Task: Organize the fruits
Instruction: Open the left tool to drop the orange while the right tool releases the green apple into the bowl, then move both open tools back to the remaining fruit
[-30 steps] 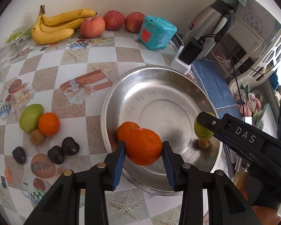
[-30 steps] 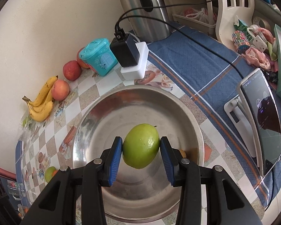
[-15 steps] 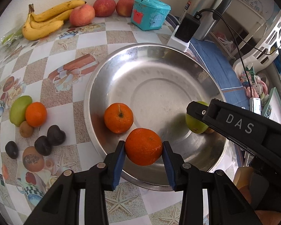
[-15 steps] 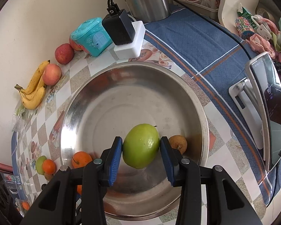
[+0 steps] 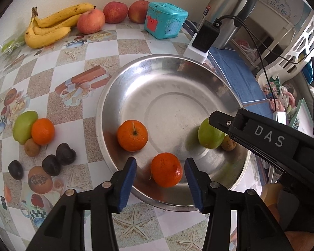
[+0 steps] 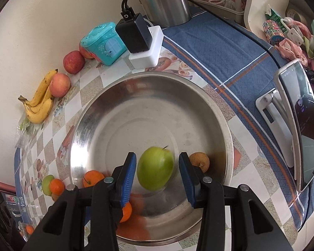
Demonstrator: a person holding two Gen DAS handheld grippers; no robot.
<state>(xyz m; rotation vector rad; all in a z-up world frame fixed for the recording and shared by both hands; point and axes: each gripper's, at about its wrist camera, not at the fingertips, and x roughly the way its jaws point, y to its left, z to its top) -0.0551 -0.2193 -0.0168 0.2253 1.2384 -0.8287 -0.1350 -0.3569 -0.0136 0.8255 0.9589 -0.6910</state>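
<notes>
- The left gripper [image 5: 160, 175] is opening: its fingers [image 5: 127, 185], clamped on the orange [image 5: 166, 172] a moment ago, are now parting, and gaps are showing on both sides of the fruit.
- The orange is now lying in the steel bowl [image 5: 119, 87], near its front rim, beside another orange [image 5: 132, 135], so this delivery is looking finished.
- The right gripper [image 6: 157, 173] is hanging low over the bowl with the green apple [image 6: 155, 168] between its fingers; slim gaps are showing, so it is looking released, next to a small brown fruit [image 6: 200, 162].
</notes>
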